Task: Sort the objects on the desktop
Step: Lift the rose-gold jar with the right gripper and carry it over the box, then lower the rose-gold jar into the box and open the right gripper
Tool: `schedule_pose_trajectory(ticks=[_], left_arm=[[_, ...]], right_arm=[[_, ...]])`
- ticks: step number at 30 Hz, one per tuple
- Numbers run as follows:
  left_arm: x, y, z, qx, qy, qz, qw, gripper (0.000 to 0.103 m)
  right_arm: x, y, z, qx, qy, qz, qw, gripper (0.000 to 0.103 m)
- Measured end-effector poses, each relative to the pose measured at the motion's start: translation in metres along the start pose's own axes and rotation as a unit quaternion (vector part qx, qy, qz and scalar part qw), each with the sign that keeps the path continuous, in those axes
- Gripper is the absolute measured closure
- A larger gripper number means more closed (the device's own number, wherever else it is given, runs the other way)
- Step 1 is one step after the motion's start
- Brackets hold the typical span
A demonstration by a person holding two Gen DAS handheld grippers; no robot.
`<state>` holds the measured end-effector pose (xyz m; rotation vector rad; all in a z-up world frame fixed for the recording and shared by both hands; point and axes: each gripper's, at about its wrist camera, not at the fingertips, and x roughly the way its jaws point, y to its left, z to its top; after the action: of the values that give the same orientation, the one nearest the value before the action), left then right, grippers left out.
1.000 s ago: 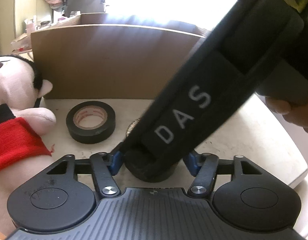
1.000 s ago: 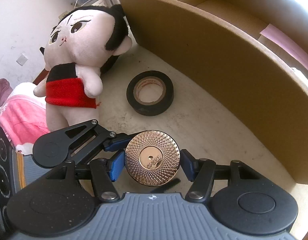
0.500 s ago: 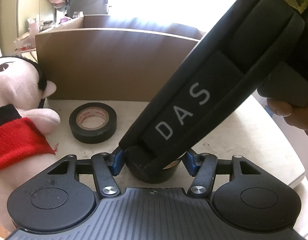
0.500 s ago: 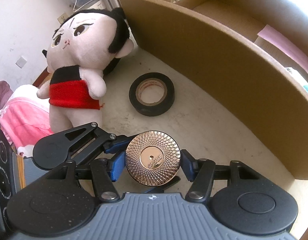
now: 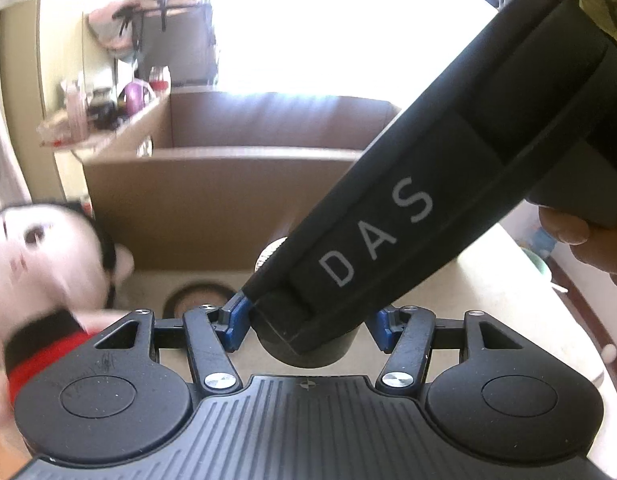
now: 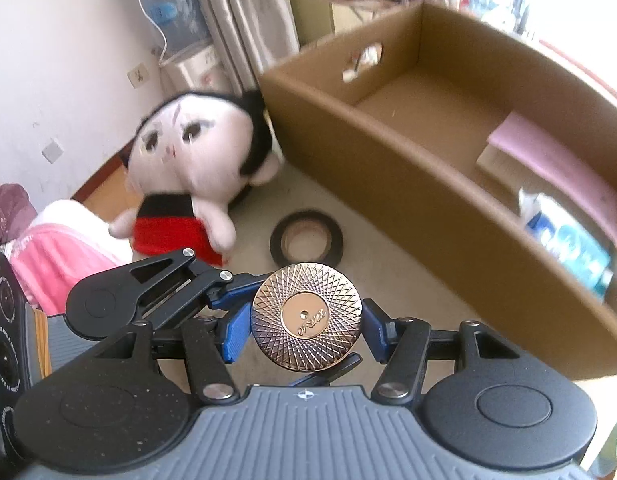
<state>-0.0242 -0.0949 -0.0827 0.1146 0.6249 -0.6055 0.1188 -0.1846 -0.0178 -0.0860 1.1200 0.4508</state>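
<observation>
Both your grippers have risen since a second ago, carrying the jar (image 6: 307, 316) clear of the tabletop (image 6: 392, 272). Left gripper (image 5: 306, 322) clamps the dark body; right gripper (image 6: 304, 330) grips the gold lid, pitched steeply down, with the left one flatter. Uneven lifting could twist the lid loose or slip the jar before it reaches the box (image 6: 408, 176) along the tabletop's far edge.

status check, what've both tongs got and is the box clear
Left tongs shut on black jar base. Right tongs shut on gold lid. Cardboard box ahead, unobstructed.
</observation>
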Motion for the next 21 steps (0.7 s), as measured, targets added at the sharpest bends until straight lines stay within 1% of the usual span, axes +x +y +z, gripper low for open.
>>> schedule_pose_trajectory(ticks=[1, 3, 6, 8, 11, 17, 20, 21], left_arm=[[-0.002, -0.001, 0.005, 0.003, -0.006, 0.001, 1.0000, 0.045], [0.008, 0.009, 0.022, 0.010, -0.015, 0.004, 0.9998, 0.045], [0.011, 0.014, 0.040, 0.016, -0.030, 0.004, 0.9994, 0.045], [0.005, 0.010, 0.045, 0.022, -0.040, 0.006, 0.9990, 0.046], [0.016, 0.018, 0.066, 0.035, -0.051, 0.012, 0.9980, 0.046], [0.040, 0.032, 0.103, 0.058, -0.061, 0.016, 0.9963, 0.046], [0.046, 0.034, 0.119, 0.063, -0.059, 0.014, 0.9962, 0.046], [0.054, 0.040, 0.128, 0.064, -0.057, 0.013, 0.9962, 0.046]], right_arm=[[-0.003, 0.000, 0.003, -0.001, -0.007, -0.001, 1.000, 0.042], [-0.014, -0.002, 0.009, -0.003, -0.020, -0.002, 1.000, 0.042], [-0.028, -0.006, 0.020, -0.006, -0.037, -0.003, 0.999, 0.042], [-0.036, -0.009, 0.026, -0.009, -0.049, -0.004, 0.999, 0.042], [-0.047, -0.013, 0.037, -0.013, -0.065, -0.007, 0.998, 0.042], [-0.058, -0.027, 0.063, -0.015, -0.077, -0.009, 0.997, 0.042], [-0.059, -0.042, 0.082, 0.000, -0.078, -0.001, 0.997, 0.042], [-0.058, -0.049, 0.088, 0.008, -0.078, 0.003, 0.997, 0.042]])
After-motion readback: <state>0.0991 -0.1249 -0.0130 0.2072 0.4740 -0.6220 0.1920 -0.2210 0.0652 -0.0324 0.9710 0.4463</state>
